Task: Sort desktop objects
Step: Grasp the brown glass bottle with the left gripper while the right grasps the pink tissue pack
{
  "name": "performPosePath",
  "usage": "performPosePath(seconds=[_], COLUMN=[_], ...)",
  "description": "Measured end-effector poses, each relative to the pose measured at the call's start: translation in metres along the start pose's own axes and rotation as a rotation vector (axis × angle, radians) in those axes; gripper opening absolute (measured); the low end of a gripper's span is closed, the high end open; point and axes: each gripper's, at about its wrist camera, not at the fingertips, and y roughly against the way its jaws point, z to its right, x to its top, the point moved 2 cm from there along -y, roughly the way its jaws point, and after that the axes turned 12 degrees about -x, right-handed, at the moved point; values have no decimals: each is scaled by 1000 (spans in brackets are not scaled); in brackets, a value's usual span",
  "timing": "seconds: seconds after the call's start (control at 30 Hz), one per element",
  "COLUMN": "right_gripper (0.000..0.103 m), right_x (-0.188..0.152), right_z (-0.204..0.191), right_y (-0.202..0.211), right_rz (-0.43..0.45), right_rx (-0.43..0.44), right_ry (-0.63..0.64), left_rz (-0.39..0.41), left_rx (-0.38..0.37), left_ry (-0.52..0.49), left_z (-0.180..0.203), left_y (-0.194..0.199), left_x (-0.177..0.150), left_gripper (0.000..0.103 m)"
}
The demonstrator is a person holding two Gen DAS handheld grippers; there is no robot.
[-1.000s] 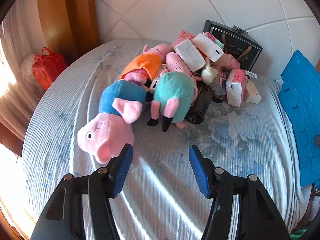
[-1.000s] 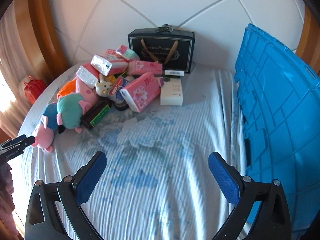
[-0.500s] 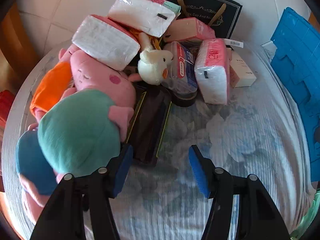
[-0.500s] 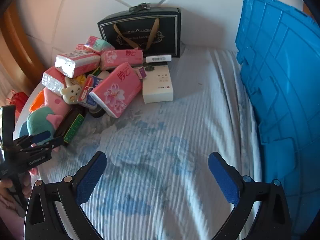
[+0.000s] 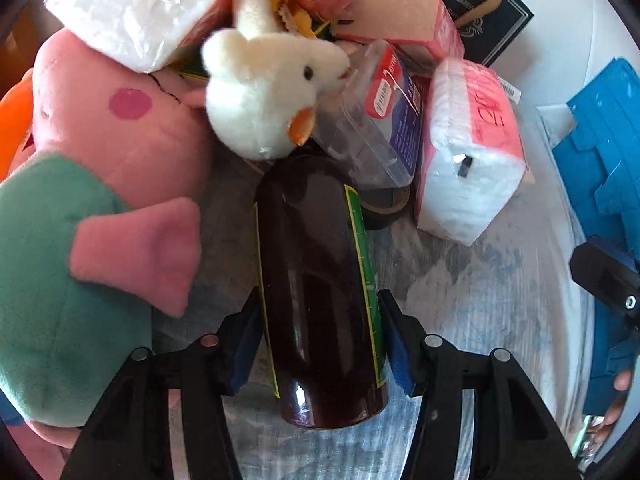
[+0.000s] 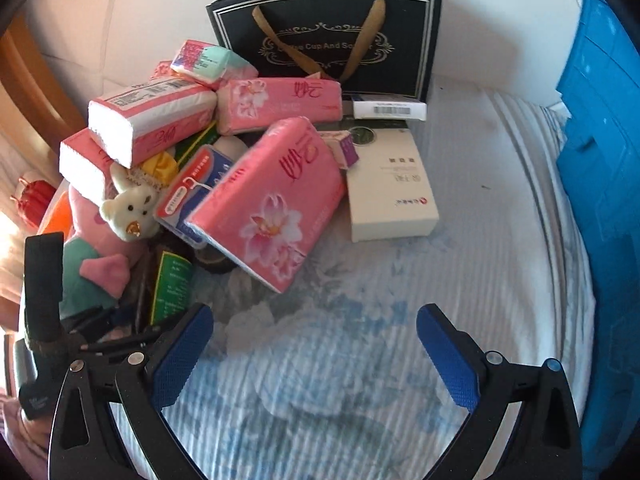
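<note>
A dark brown bottle (image 5: 320, 280) with a green and yellow label lies on the bedsheet, its base toward me. My left gripper (image 5: 320, 344) straddles it near the base. The jaws are closing and both blue pads sit against the bottle's sides. The bottle's neck is hidden under a white plush bunny (image 5: 264, 92) and a clear plastic box (image 5: 376, 128). In the right wrist view the bottle (image 6: 172, 288) shows at the left, below the pile. My right gripper (image 6: 316, 356) is open over bare striped sheet with nothing between its fingers.
A pig plush in a teal dress (image 5: 60, 280) presses against the bottle's left side. Pink tissue packs (image 6: 276, 204), a white box (image 6: 388, 196) and a black gift bag (image 6: 328, 40) crowd the back. A blue crate (image 6: 600, 200) stands at the right.
My left gripper swung from the pig plushes to the dark bottle, dropped over it and narrowed onto its sides. My right gripper came lower and closer to the pile, still open.
</note>
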Motion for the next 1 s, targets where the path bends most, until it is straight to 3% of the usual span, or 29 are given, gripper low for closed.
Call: performPosePath(seconds=[0.07, 0.23, 0.37, 0.53, 0.6, 0.67, 0.73, 0.87, 1.0], right_gripper=[103, 103, 102, 76, 45, 42, 41, 45, 72], right_x=[11, 44, 55, 37, 28, 20, 13, 8, 8], right_z=[-8, -19, -38, -20, -10, -5, 0, 5, -5], right_y=[-4, -16, -36, -37, -26, -15, -10, -8, -10], right_rz=[-3, -4, -31, -50, -50, -47, -46, -62, -59], right_rx=[7, 64, 33, 50, 66, 19, -18, -7, 30], right_ry=[-1, -64, -24, -47, -45, -9, 20, 9, 47], left_rz=[33, 22, 23, 40, 40, 41, 40, 61, 49], left_rx=[-1, 21, 37, 33, 48, 70, 89, 94, 107], left_ry=[-1, -29, -29, -52, -67, -80, -91, -130, -118], left_z=[-2, 3, 7, 11, 14, 18, 23, 36, 30], left_y=[8, 8, 6, 17, 18, 17, 18, 27, 21], left_x=[4, 6, 6, 4, 3, 3, 3, -1, 7], left_gripper=[53, 53, 53, 52, 52, 52, 52, 52, 52])
